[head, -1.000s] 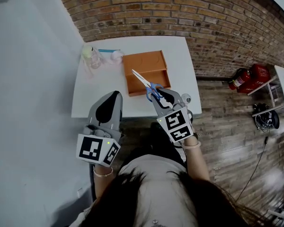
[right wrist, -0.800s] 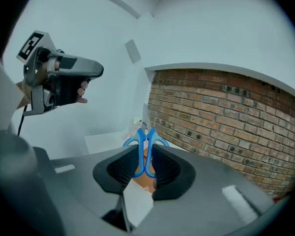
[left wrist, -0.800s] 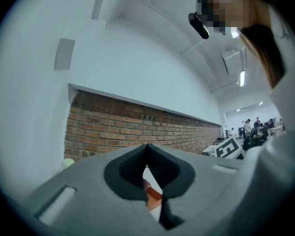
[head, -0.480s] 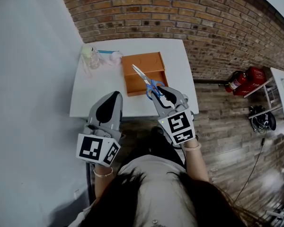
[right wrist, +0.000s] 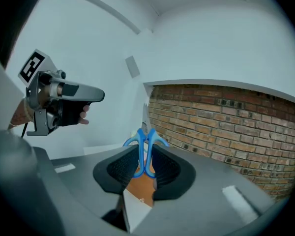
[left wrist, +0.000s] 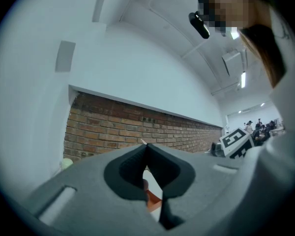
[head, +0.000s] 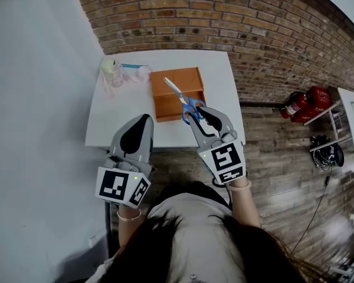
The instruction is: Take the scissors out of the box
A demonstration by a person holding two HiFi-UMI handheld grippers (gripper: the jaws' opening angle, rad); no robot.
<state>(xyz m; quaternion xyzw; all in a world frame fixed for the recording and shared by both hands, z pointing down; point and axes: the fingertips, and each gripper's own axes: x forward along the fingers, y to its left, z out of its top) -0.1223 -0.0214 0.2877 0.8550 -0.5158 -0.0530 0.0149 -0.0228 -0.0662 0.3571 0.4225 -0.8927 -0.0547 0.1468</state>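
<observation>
The scissors point(head: 186, 103), with blue handles and steel blades, hang in the air above the near edge of the open orange box point(head: 176, 82); their blades point away from me over the box. My right gripper point(head: 199, 114) is shut on the blue handles. In the right gripper view the scissors point(right wrist: 145, 142) stand upright between the dark pads, with the box point(right wrist: 140, 187) showing below. My left gripper point(head: 141, 122) is shut on nothing and hovers at the near edge of the white table point(head: 115, 119), left of the box. Its closed tips point(left wrist: 146, 147) point level at the brick wall.
A clear bottle point(head: 113, 71), a small white thing and a blue pen-like thing lie at the table's far left corner. A brick wall runs behind the table. A red fire extinguisher point(head: 302, 101) lies on the floor to the right, and a white wall stands to the left.
My right gripper has lifted the scissors a little higher over the box. The left gripper has stayed where it was.
</observation>
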